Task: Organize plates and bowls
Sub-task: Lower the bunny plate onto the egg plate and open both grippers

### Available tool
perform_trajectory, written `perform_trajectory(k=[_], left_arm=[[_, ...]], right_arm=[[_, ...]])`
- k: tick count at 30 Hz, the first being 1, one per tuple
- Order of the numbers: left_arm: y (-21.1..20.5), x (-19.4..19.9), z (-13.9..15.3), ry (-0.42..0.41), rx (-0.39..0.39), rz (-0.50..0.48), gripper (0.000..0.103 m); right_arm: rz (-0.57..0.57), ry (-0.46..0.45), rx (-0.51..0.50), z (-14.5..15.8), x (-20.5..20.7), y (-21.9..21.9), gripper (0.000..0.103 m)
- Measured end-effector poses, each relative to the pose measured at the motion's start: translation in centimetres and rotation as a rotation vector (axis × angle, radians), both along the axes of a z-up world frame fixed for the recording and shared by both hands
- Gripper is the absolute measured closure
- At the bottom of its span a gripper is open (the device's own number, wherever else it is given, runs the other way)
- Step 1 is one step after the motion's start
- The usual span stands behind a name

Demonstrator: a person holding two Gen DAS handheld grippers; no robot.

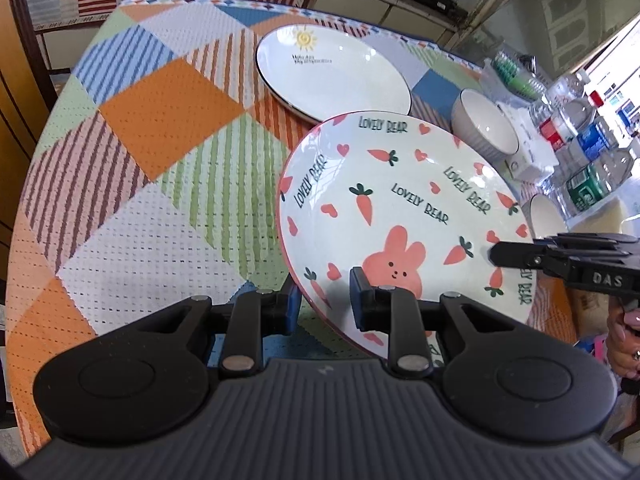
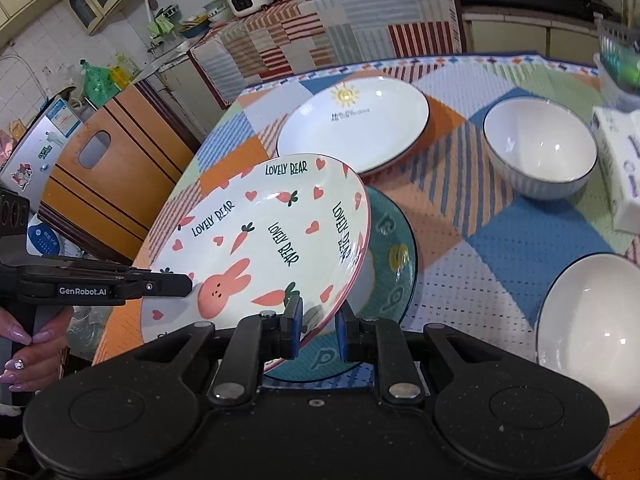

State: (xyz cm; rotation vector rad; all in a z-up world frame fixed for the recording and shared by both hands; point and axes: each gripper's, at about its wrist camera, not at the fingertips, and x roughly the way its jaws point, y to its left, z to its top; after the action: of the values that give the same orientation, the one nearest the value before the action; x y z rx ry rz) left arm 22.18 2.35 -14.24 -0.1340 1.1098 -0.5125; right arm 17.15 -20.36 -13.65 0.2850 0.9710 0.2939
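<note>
SURFACE: bench (image 2: 520, 240), patchwork cloth | FAR: sun plate (image 2: 352, 128) | RIGHT: two white bowls (image 2: 540, 152), tissue box (image 2: 620, 168) | NEAR: teal plate (image 2: 392, 272)

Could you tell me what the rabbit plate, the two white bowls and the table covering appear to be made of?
Rabbit plate: probably glazed ceramic; glossy highlights lie over its printed carrots and hearts.
White bowls: likely glazed ceramic as well, with shiny insides; the farther one has a dark rim line and ribbed outer wall.
Table covering: looks like a woven or waffle-textured fabric, matte, with a dotted grid across its coloured patches; plastic cannot be ruled out.
</note>
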Motion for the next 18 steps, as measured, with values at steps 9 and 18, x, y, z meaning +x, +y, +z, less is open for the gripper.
perform_trajectory(k=[9, 18], left_arm=[[-1.0, 1.3, -2.0, 0.019, 0.024, 0.004, 0.080], [-1.2, 1.4, -2.9, 0.042, 0.026, -0.010, 0.079]], right_arm=[[-0.040, 0.052, 0.013, -2.4, 1.2, -0.6, 0.082], [-0.052, 0.078, -0.020, -2.9, 1.2, -0.3, 0.081]])
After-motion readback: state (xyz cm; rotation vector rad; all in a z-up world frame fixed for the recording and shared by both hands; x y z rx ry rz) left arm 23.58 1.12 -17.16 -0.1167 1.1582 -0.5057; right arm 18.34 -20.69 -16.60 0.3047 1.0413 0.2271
